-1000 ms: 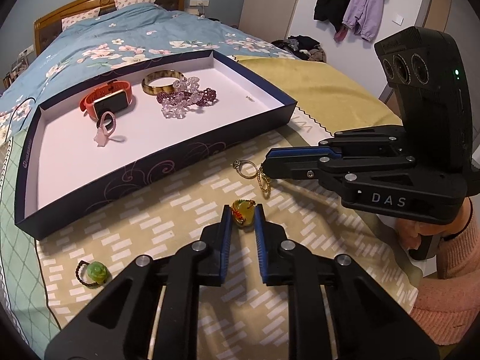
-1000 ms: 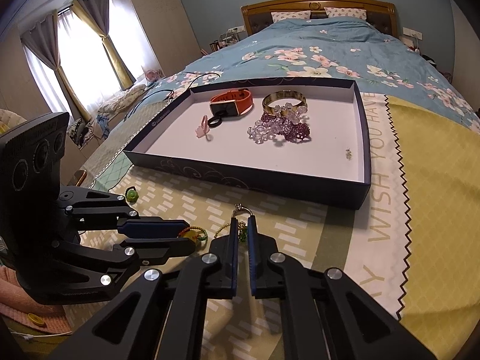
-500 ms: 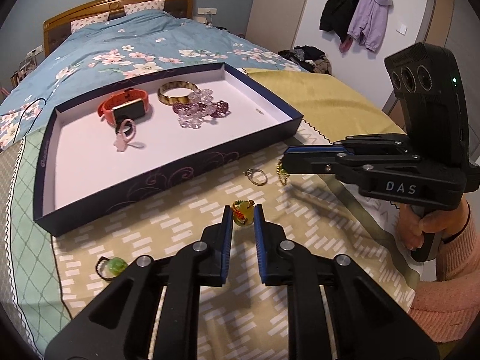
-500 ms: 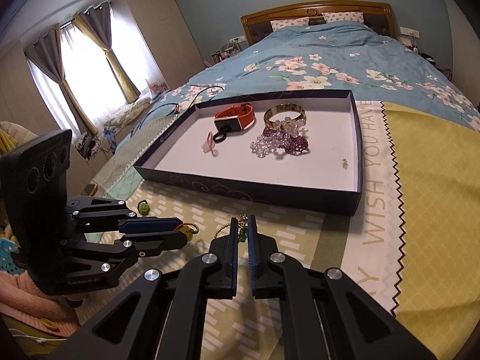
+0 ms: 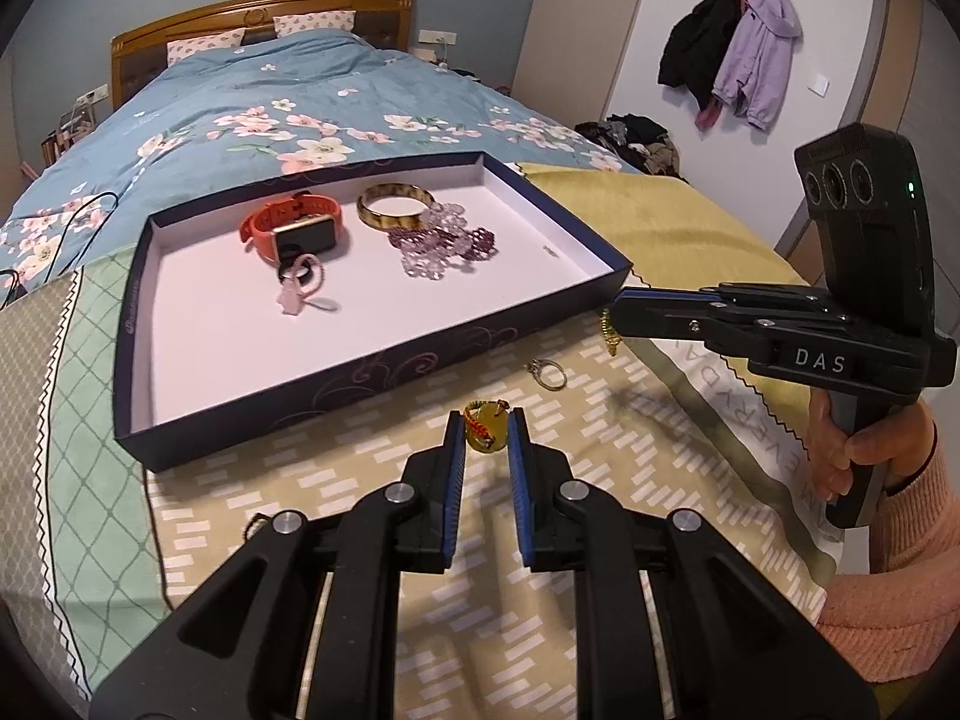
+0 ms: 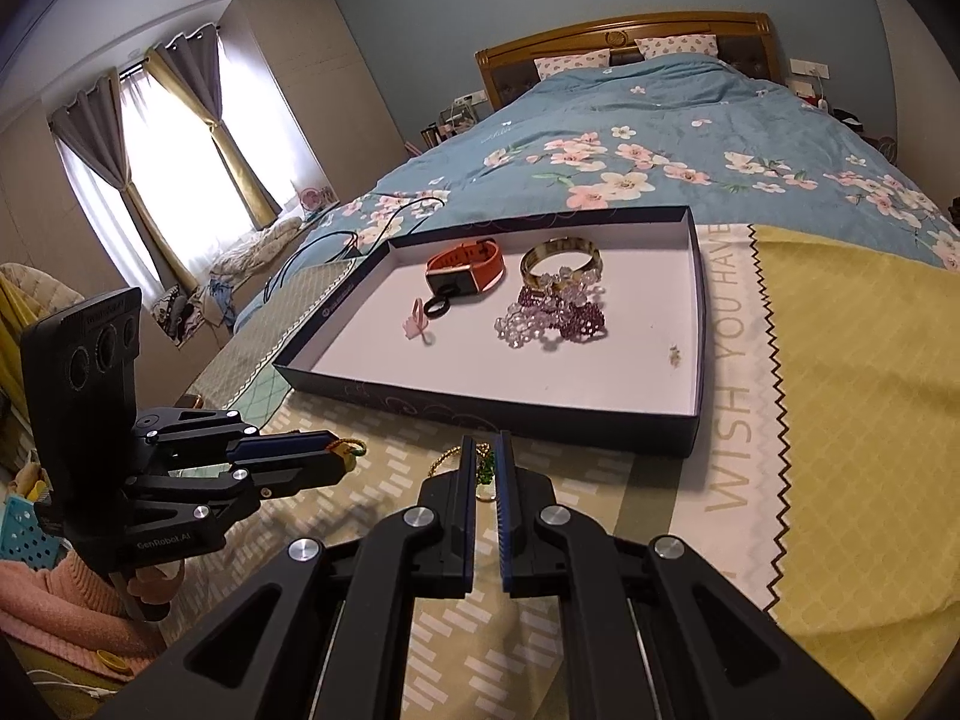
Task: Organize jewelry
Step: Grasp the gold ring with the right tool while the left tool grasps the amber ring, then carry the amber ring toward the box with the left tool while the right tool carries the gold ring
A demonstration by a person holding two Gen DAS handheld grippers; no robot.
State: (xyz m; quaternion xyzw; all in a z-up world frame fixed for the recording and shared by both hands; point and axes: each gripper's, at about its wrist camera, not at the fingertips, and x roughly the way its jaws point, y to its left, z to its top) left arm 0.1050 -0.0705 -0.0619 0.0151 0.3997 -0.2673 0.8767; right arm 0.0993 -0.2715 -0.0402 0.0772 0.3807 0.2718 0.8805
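At 12 o'clock of the left gripper (image 5: pixel 486 435), jaws pinch a yellow corded pendant (image 5: pixel 483 431); right gripper (image 6: pixel 487 468) clamps a gold chain (image 6: pixel 447 461). Either may slip short of the navy tray (image 5: pixel 372 360).

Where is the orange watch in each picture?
Left wrist view: the orange watch lies at the far left of the tray, left of the gold bangle.
Right wrist view: the orange watch sits upper middle, again left of the gold bangle.
Shared landmark: the wooden headboard.
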